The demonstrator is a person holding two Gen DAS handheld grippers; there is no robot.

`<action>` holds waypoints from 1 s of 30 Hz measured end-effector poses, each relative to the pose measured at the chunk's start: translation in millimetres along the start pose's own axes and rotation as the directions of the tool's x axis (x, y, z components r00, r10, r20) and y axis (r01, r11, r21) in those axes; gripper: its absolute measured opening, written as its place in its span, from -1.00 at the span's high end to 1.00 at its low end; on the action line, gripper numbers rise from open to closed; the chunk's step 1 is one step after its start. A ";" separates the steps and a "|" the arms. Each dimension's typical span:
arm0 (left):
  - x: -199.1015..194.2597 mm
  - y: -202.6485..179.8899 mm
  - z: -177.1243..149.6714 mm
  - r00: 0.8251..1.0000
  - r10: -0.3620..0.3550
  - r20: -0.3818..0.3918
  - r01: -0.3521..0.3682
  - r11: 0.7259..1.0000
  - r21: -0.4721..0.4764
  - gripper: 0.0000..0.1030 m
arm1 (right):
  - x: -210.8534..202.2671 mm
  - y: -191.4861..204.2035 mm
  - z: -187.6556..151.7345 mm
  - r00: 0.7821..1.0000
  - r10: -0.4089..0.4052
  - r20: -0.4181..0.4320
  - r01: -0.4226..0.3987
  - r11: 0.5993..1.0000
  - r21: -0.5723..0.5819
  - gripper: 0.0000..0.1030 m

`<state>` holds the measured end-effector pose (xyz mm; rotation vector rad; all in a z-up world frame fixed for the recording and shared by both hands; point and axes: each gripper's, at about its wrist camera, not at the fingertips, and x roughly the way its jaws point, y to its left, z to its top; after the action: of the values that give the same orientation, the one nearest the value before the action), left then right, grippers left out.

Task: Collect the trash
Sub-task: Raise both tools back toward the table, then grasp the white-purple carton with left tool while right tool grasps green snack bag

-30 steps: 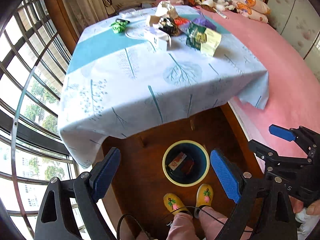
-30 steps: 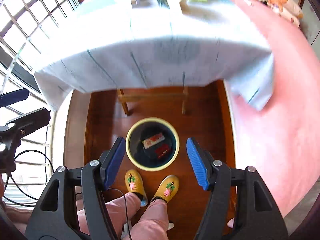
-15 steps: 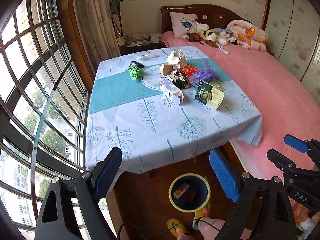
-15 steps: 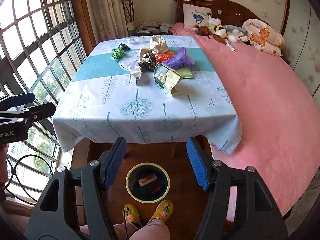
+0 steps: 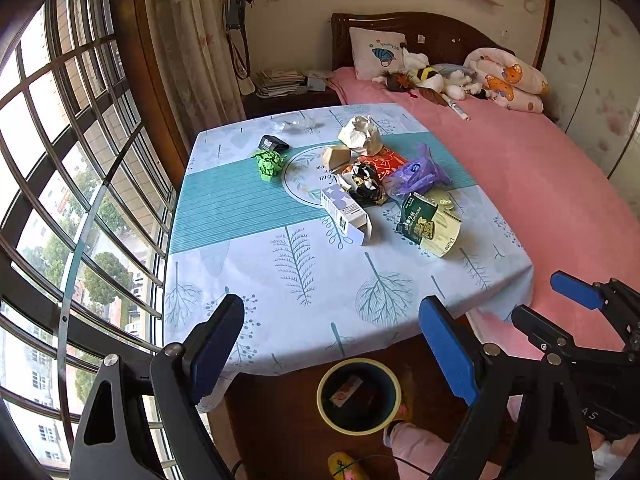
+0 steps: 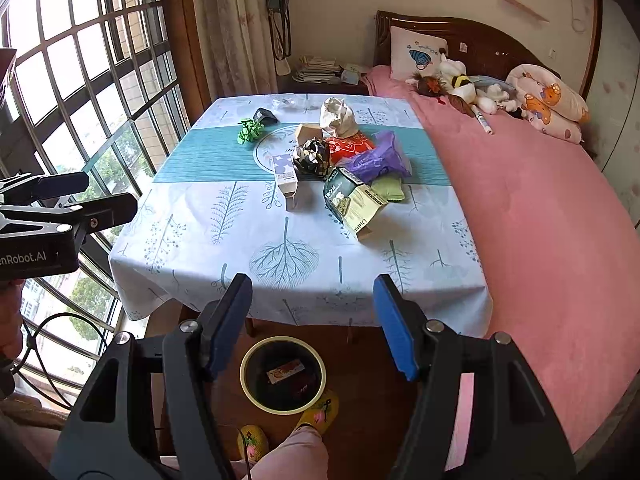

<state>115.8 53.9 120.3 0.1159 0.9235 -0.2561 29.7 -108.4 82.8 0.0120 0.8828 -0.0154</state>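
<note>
Several pieces of trash lie mid-table: a white carton (image 5: pixel 347 213) (image 6: pixel 286 179), a green snack bag (image 5: pixel 429 222) (image 6: pixel 354 200), a purple bag (image 5: pixel 418 172) (image 6: pixel 380 160), a black crumpled wrapper (image 5: pixel 366 184), a green paper wad (image 5: pixel 269 163) (image 6: pixel 250 130) and a crumpled white bag (image 5: pixel 360 134). A yellow-rimmed bin (image 5: pixel 359 396) (image 6: pixel 283 374) on the floor holds two packets. My left gripper (image 5: pixel 332 344) and my right gripper (image 6: pixel 312 318) both hang open and empty above the table's near edge and the bin.
The tablecloth-covered table (image 5: pixel 304 280) stands between a barred window (image 5: pixel 60 200) on the left and a pink bed (image 5: pixel 560 184) on the right. A person's pink trouser legs and yellow slippers (image 6: pixel 318 410) are beside the bin. A nightstand (image 6: pixel 320 74) sits behind.
Both grippers have risen and tipped up, from looking down at the bin and floor to looking across the tabletop and the room. Their jaws stay equally wide and empty.
</note>
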 end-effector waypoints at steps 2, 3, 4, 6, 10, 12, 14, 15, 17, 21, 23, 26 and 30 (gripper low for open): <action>17.4 -2.4 13.3 1.000 0.004 -0.021 -0.005 1.000 -0.016 -0.76 | 22.6 -10.8 13.3 1.000 0.020 -0.017 -0.020 1.000 0.006 -0.17; 27.9 -4.0 20.7 0.999 0.005 -0.032 -0.006 1.000 -0.023 -0.76 | 34.6 -16.8 20.5 0.999 0.029 -0.022 -0.029 1.000 0.004 -0.17; 39.3 -5.2 28.3 0.999 0.008 -0.044 -0.010 0.999 -0.031 -0.76 | 46.8 -22.4 27.3 0.999 0.035 -0.028 -0.035 0.999 0.001 -0.17; 65.4 -8.2 44.3 0.997 0.022 -0.074 -0.026 0.998 -0.054 -0.76 | 73.4 -34.9 41.6 0.998 0.046 -0.045 -0.047 0.999 -0.013 -0.17; 124.0 -15.8 76.2 0.989 0.038 -0.144 -0.055 0.992 -0.117 -0.76 | 134.8 -62.9 72.3 0.991 0.078 -0.107 -0.083 0.995 -0.050 -0.17; 154.9 -20.6 90.0 0.983 0.049 -0.179 -0.073 0.989 -0.131 -0.76 | 165.6 -74.8 86.9 0.986 0.095 -0.138 -0.107 0.991 -0.083 -0.17; 183.1 -23.8 100.9 0.975 0.066 -0.212 -0.099 0.984 -0.149 -0.76 | 196.1 -84.2 99.0 0.979 0.113 -0.170 -0.135 0.982 -0.129 -0.17; 196.8 -24.6 105.3 0.970 0.071 -0.231 -0.111 0.981 -0.161 -0.76 | 210.0 -87.0 103.0 0.974 0.123 -0.188 -0.152 0.976 -0.152 -0.17; 222.5 -25.1 111.6 0.961 0.073 -0.269 -0.126 0.974 -0.187 -0.76 | 236.4 -91.1 108.7 0.961 0.152 -0.230 -0.196 0.963 -0.185 -0.17; 265.2 -23.5 117.9 0.939 0.083 -0.333 -0.166 0.959 -0.228 -0.73 | 276.0 -87.8 109.1 0.930 0.191 -0.313 -0.274 0.930 -0.247 -0.17; 283.3 -22.5 119.9 0.931 0.078 -0.356 -0.176 0.952 -0.251 -0.71 | 290.4 -86.1 107.2 0.917 0.203 -0.344 -0.306 0.911 -0.278 -0.17; 309.8 -21.6 122.7 0.918 0.074 -0.390 -0.192 0.943 -0.272 -0.61 | 302.9 -87.3 107.6 0.903 0.237 -0.358 -0.350 0.889 -0.294 -0.02; 341.1 -20.4 122.8 0.897 0.079 -0.435 -0.223 0.931 -0.290 -0.45 | 307.1 -89.1 115.2 0.895 0.279 -0.349 -0.386 0.876 -0.288 0.11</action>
<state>401.4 -48.9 -78.8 -0.0749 1.3664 0.0832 312.0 -202.1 -81.7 -0.1717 1.1676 0.4855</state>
